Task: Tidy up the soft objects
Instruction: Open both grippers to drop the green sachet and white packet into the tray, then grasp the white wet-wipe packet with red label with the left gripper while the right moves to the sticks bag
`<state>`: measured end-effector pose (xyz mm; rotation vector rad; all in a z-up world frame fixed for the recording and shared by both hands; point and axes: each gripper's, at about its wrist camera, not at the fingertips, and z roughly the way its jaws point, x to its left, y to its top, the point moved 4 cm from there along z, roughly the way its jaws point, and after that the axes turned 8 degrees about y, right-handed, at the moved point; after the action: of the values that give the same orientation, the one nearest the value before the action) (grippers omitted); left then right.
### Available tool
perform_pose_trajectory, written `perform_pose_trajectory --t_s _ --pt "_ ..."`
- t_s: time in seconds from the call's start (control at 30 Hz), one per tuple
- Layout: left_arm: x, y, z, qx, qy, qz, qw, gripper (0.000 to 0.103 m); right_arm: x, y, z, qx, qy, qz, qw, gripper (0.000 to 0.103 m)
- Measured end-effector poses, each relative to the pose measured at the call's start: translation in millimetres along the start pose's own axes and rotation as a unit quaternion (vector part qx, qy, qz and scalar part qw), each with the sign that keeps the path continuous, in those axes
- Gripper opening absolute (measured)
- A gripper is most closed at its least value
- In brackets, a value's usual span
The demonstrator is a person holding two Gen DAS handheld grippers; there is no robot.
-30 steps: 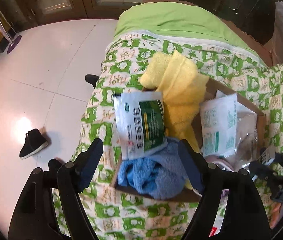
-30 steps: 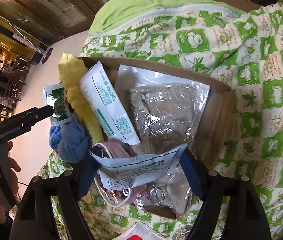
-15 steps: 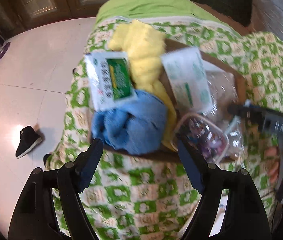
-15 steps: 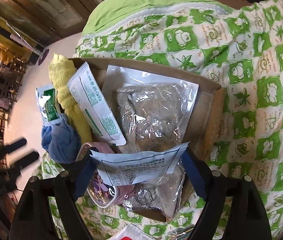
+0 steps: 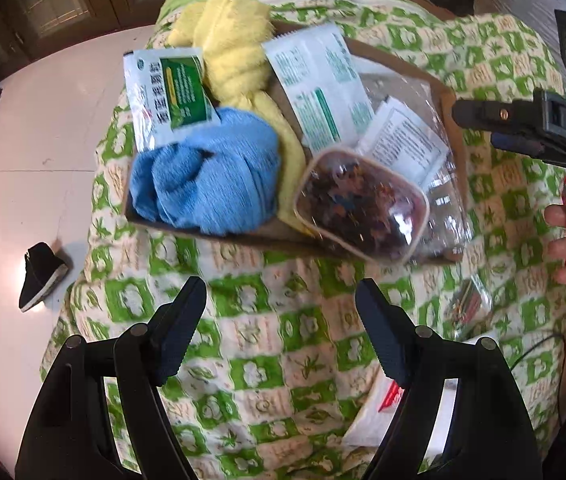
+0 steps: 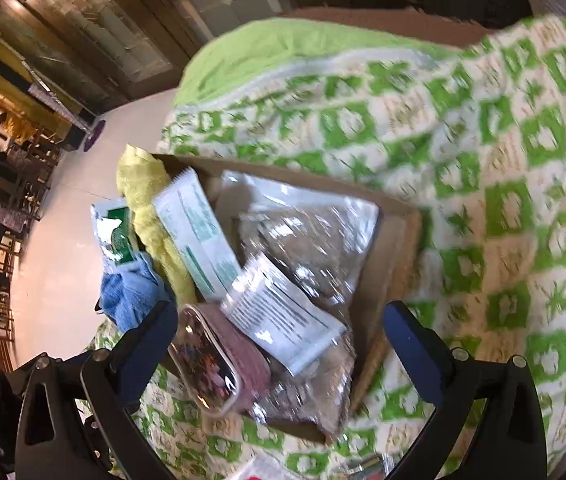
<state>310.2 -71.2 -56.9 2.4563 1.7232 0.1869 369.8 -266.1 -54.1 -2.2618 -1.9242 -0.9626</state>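
A shallow cardboard box (image 5: 449,100) (image 6: 397,236) lies on a green-and-white patterned quilt (image 5: 267,320). It holds a blue towel (image 5: 211,176) (image 6: 123,296), a yellow towel (image 5: 235,56) (image 6: 143,200), a green-labelled sachet (image 5: 163,92), a white-green packet (image 5: 319,80) (image 6: 199,236), a white printed packet (image 5: 403,144) (image 6: 283,320), a clear pouch with dark patterned contents (image 5: 363,208) (image 6: 211,364) and a crinkled clear bag (image 6: 311,240). My left gripper (image 5: 281,312) is open and empty, above the quilt in front of the box. My right gripper (image 6: 279,332) is open and empty over the box's near end; it also shows at the right of the left wrist view (image 5: 523,124).
The quilt covers a bed with a plain green sheet (image 6: 283,44) at its far end. A shiny white tiled floor (image 5: 23,140) lies to the left, with a black shoe (image 5: 41,272) on it. Small packets (image 5: 379,412) lie on the quilt near my left gripper.
My left gripper has drawn back from over the blue towel to the quilt in front of the box. My right gripper has lifted and pulled back a little; the view is blurred.
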Motion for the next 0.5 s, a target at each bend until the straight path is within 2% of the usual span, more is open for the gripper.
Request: perform_pose_trajectory --t_s 0.17,0.37,0.5 --pt "-17.0 -28.4 1.5 0.012 -0.01 0.023 0.9996 0.078 -22.2 -41.0 2.2 0.054 -0.015 0.004 0.998 0.103" --pt "-52.1 -71.3 11.0 0.03 -0.007 0.081 0.9962 0.078 -45.2 -97.6 7.2 0.122 0.005 0.005 0.993 0.103" --pt "-75.1 -98.7 20.1 0.049 -0.023 0.106 0.9929 0.078 -49.7 -124.4 8.9 0.148 0.014 -0.001 0.989 0.103"
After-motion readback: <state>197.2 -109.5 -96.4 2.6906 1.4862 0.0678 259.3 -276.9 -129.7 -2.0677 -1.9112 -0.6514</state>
